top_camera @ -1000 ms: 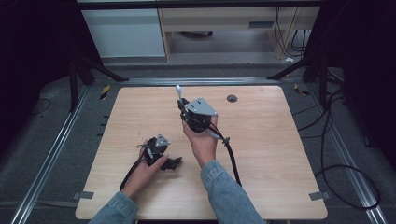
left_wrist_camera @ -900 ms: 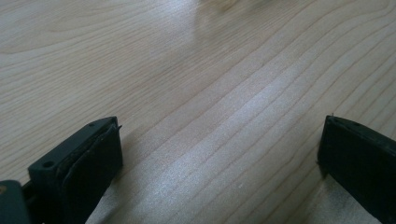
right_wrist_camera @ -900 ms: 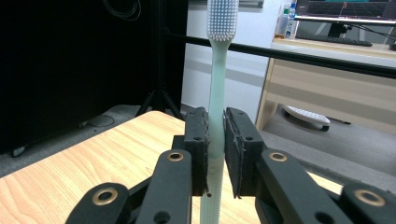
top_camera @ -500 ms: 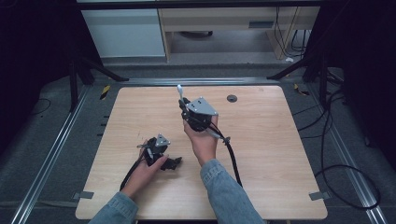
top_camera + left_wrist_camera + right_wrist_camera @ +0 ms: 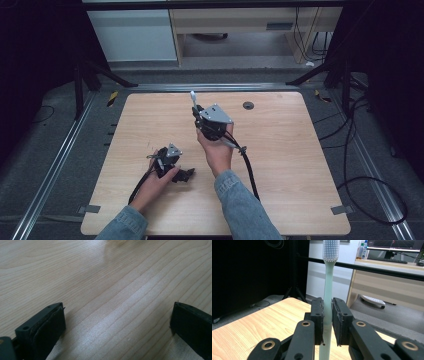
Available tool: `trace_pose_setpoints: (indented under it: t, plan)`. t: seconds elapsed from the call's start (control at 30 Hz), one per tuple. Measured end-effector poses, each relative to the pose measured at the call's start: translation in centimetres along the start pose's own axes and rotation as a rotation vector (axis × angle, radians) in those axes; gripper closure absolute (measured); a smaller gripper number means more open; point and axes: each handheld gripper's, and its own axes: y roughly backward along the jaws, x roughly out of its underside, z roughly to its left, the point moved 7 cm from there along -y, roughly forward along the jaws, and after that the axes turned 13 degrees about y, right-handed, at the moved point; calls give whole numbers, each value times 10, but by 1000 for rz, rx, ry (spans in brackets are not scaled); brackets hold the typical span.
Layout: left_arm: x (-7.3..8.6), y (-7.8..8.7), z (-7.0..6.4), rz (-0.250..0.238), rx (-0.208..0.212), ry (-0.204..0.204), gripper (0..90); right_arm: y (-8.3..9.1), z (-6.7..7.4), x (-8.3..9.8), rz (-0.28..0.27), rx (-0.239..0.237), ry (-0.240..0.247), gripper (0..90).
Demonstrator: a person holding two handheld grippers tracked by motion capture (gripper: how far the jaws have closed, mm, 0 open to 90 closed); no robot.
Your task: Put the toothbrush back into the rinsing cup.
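Observation:
My right gripper is held above the middle of the wooden table, pointing away from the person. It is shut on a pale green toothbrush. In the right gripper view the toothbrush stands upright between the pads of the right gripper, bristle head at the top. My left gripper lies low on the table at the near left, held by the person's left hand. In the left gripper view the left gripper has its jaws wide apart, open over bare wood.
A small dark round disc lies on the far part of the table. A black cable trails from the right gripper toward the near edge. Metal rails flank the table, and white cabinets stand beyond it.

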Motion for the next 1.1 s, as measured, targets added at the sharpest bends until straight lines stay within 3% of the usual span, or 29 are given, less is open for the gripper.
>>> trace_pose_setpoints:
  t: [1.1]
  plan:
    - [0,0,0,0,1,0,0,-7,5,33,49,-18,-2,795]
